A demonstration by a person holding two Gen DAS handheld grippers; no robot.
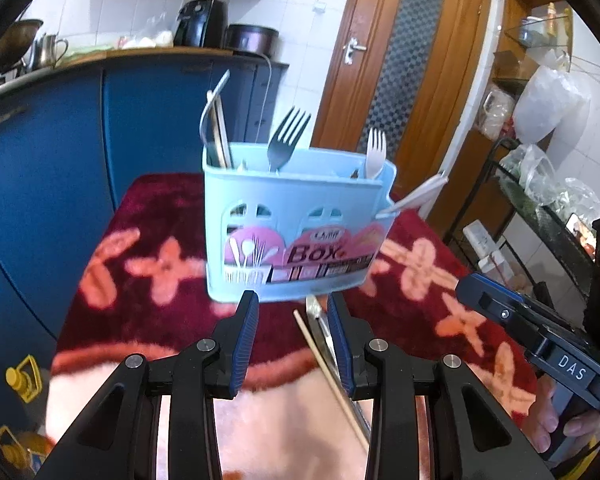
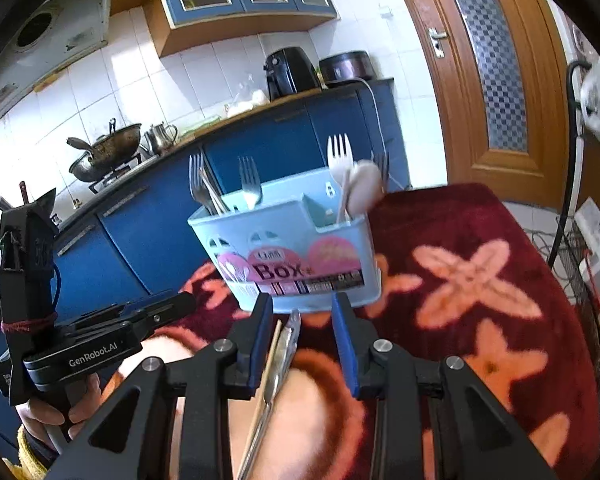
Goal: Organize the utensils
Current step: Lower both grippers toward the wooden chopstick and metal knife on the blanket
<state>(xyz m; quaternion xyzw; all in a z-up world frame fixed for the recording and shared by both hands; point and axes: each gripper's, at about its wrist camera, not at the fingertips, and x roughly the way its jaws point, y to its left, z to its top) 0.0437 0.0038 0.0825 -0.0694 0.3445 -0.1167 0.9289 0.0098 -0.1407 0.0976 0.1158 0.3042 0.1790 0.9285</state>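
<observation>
A pale blue utensil box (image 1: 296, 236) is seen standing upright on the tabletop (image 1: 148, 208), which is covered by a dark red cloth with pink flowers. Metal forks (image 2: 249, 184) and a white plastic fork (image 2: 339, 152) are held upright in its compartments, and a white utensil (image 1: 416, 196) is seen leaning out over the box's right end in the left wrist view. Just in front of the box, a metal utensil (image 2: 284, 356) and a thin wooden stick (image 2: 270, 364) are laid side by side on the cloth, running toward the cameras. Behind the tabletop, blue cabinets (image 1: 60, 160) are lined up with a black air fryer (image 2: 290, 70), a wok (image 2: 104, 150) and a kettle (image 2: 160, 136) on their counter, and a wooden door (image 1: 404, 72) is shown at the right. The left gripper (image 1: 292, 304) is pointed down toward the box's base, jaws apart with nothing clamped; the stick and metal utensil are seen beside its right finger. The right gripper (image 2: 302, 308) is angled likewise, jaws apart and empty, with the two utensils just inside its left finger. Each gripper's handle is gripped by a hand (image 2: 56, 412).
</observation>
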